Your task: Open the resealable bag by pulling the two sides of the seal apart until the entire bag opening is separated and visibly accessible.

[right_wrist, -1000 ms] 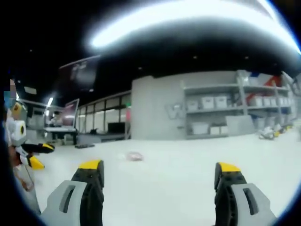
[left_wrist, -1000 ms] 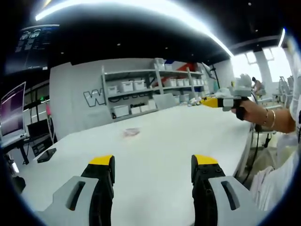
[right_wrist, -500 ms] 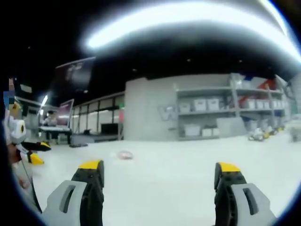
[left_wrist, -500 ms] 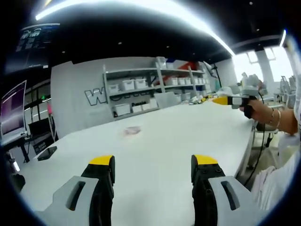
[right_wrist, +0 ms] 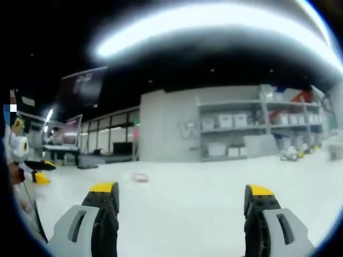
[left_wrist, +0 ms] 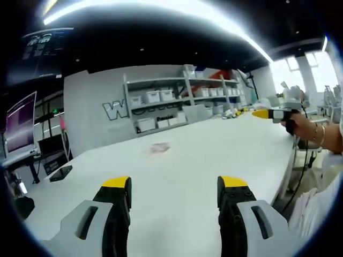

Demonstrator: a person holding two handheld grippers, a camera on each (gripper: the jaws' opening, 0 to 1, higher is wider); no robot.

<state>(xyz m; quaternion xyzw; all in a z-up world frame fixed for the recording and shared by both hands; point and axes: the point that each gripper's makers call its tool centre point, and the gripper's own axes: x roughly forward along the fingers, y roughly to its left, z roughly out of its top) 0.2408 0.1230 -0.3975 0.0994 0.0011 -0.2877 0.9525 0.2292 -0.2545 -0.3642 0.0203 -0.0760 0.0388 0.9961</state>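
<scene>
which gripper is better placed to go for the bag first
Marginally the left. Both grippers are open, empty and far from the bag, which lies flat on the white table. The left gripper has it nearly centred ahead; the right gripper sees it left of centre.

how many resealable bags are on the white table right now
1. The resealable bag lies flat on the white table, far ahead of both open grippers; it appears in the right gripper view too. Others could lie outside these views.

Overhead strip light (left_wrist: 161, 6) glares white, ceiling dark, fisheye edges bend, right gripper view soft.
</scene>
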